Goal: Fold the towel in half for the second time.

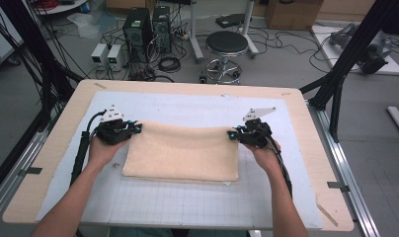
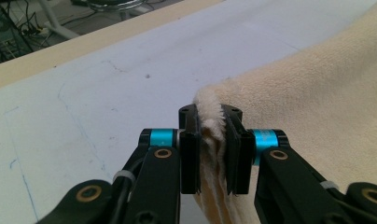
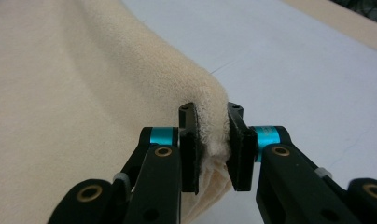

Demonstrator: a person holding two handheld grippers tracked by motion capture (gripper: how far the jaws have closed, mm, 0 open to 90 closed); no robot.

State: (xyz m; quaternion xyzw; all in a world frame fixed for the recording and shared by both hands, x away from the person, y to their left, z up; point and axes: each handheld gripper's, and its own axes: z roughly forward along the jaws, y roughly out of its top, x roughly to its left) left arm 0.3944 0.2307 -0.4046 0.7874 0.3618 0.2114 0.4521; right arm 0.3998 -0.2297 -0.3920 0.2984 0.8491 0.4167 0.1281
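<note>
A cream towel (image 1: 182,152) lies folded on the white grid mat (image 1: 187,202) in the middle of the table. My left gripper (image 1: 136,128) pinches its far left corner, and my right gripper (image 1: 232,134) pinches its far right corner. In the left gripper view the jaws are shut on a thick bunched edge of the towel (image 2: 317,102), with the left gripper (image 2: 210,140) clamping several layers. In the right gripper view the right gripper (image 3: 211,144) squeezes the folded corner of the towel (image 3: 60,93) the same way. The far edge looks lifted off the mat.
The wooden table edge (image 1: 306,123) frames the mat. Beyond the table stand a round stool (image 1: 226,44), computer towers (image 1: 138,27) and loose cables on the floor. Black frame posts (image 1: 345,59) rise at the right.
</note>
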